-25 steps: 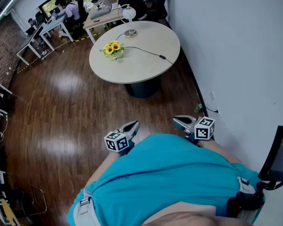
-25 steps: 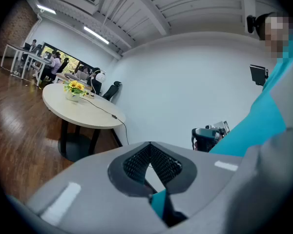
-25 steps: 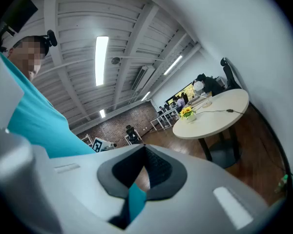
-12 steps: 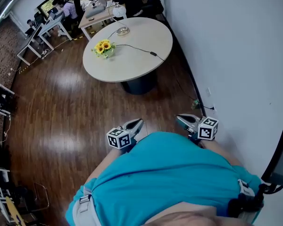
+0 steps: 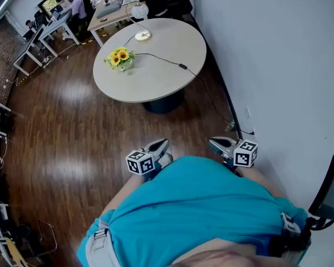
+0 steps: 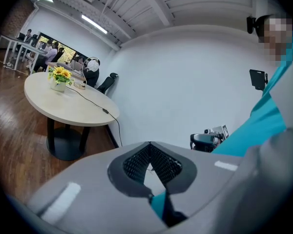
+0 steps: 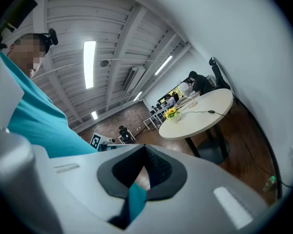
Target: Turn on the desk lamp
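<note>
The desk lamp, with a white globe head and a round base, stands at the far edge of a round beige table. Its black cable runs across the tabletop through an inline switch and off the right side. My left gripper and right gripper are held close to my teal shirt, far short of the table, above the wood floor. Both are shut with nothing between the jaws. The left gripper view shows the lamp far off on the table.
A pot of sunflowers stands on the table left of the cable. The white wall runs along the right, with an outlet and plug near the floor. Desks with seated people lie beyond the table. A dark monitor is at my right.
The table has drifted slightly left in the head view and looks a little larger. Both grippers stay shut at my body, hardly moved.
</note>
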Available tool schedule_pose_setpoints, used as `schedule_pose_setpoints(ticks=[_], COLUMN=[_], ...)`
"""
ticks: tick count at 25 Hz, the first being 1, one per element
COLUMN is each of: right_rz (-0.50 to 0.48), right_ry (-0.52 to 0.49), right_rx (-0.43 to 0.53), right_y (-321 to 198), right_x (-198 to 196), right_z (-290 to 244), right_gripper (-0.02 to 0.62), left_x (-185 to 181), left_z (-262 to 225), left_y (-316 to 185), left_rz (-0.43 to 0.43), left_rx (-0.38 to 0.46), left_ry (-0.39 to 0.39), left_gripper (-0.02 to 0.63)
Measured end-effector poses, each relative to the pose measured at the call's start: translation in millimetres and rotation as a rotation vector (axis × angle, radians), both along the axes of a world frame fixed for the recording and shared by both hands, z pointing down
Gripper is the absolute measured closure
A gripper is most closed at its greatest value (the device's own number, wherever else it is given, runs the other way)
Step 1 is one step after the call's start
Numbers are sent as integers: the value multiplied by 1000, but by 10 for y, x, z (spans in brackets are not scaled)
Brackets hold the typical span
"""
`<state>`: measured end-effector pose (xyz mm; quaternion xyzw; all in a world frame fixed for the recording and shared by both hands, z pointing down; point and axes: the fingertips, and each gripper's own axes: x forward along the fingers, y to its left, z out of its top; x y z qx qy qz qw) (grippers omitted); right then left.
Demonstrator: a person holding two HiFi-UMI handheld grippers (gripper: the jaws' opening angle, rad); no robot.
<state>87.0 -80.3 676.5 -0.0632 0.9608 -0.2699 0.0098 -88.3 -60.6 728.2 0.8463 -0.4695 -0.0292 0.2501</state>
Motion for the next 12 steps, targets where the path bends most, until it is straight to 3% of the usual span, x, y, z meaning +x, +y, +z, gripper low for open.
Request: schedule_pose_setpoints(ticks=[4, 8, 12], right_rz=[52, 85, 114], right_ry=[38, 59, 67], right_rx=[18, 27, 8], right_y=[-589, -890, -1379], right_x=[-611, -1120, -1647], right_z=[-141, -528, -500], right_gripper=[594, 594, 594], left_x=[-661, -1034, -1504], left_z=[-118, -477, -388], left_y=[-705, -1066, -1618], left_rz=[19, 116, 158], left_rx=[11, 19, 13], left_ry=[41, -6, -8], left_gripper=[584, 583, 583])
